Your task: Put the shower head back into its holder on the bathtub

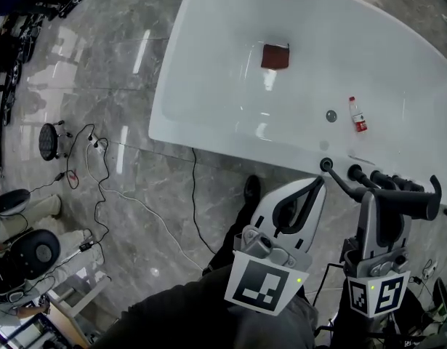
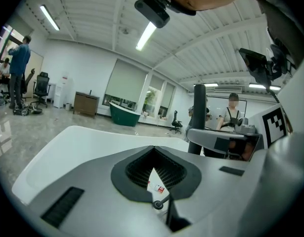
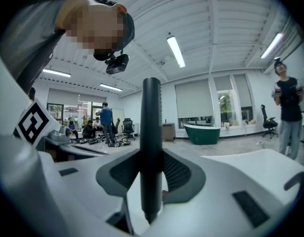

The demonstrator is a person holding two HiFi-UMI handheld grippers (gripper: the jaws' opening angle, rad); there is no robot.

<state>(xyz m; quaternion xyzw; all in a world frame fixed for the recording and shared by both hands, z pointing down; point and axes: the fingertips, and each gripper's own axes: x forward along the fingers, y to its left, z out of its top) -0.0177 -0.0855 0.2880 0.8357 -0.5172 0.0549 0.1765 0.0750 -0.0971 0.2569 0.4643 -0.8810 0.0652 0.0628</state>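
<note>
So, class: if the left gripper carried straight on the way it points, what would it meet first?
Most likely the round black fitting on the bathtub rim, just ahead of the left gripper, fingers shut. Height is unclear, so it may pass over it.

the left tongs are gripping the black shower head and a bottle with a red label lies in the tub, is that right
Wrong side. The right tongs grip the black shower head, as the right gripper view shows; the left tongs hold nothing. The bottle with a red label does lie in the tub.
</note>
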